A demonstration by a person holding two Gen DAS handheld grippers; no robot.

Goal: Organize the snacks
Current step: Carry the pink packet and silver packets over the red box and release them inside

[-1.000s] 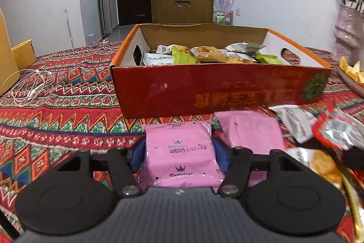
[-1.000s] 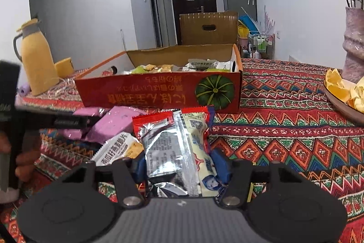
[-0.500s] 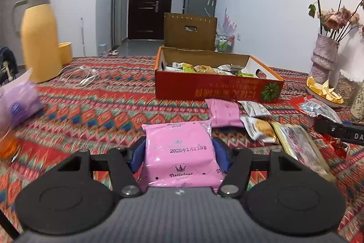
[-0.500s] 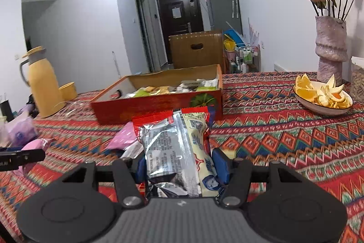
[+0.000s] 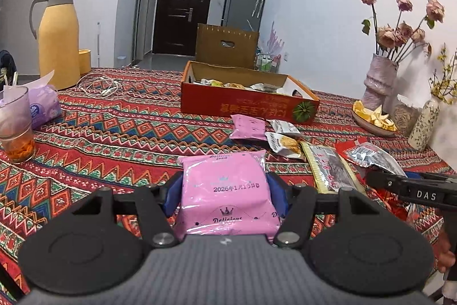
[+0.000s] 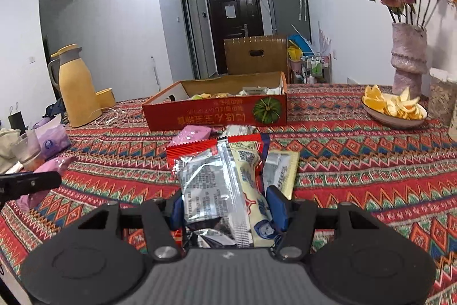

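Left gripper (image 5: 225, 190) of mine pinches the pink packet (image 5: 225, 187) flat between both pads, held above the tablecloth (image 5: 120, 133) so it stays clear of the loose snacks. My right gripper (image 6: 227, 205) clamps a red-and-silver packet (image 6: 217, 179) the same way. I'd judge both are bound for the red box (image 5: 245, 105), well ahead and already holding snacks. About 4 packets (image 5: 285, 142) lie just before it, waiting their turn. A thermos (image 5: 58, 36) stands far left.
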